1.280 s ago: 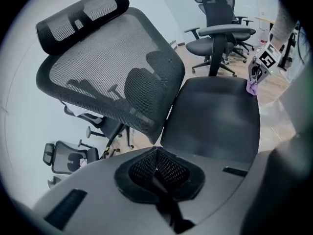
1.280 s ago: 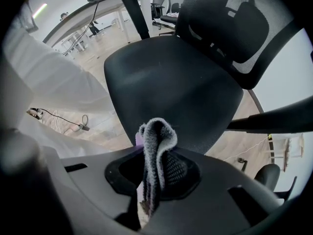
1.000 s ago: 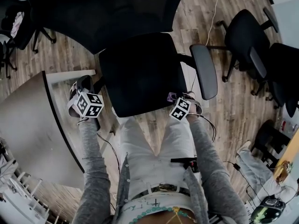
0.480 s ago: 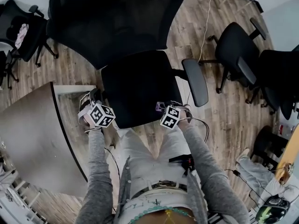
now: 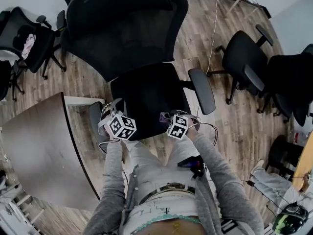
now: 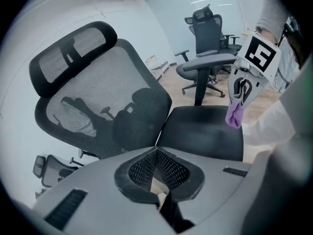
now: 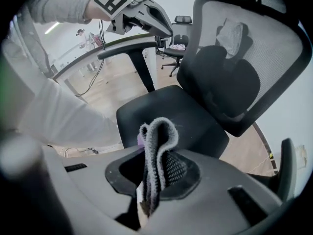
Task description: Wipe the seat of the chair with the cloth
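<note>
At the front edge of the black chair seat (image 5: 146, 97), the right gripper (image 6: 240, 89) clamps a folded grey-purple cloth (image 7: 156, 151), the left gripper (image 6: 157, 153) at the seat's left front corner is closed on nothing, and wood-plank floor (image 5: 230, 111), a curved desk (image 5: 34, 151) and other office chairs (image 5: 244, 58) surround the seat.

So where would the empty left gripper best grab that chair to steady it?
Probably the armrest beside the left gripper, from above, fingers across its narrow width. It is a slim pad standing clear of the seat on a post; seat and mesh backrest look too broad.
</note>
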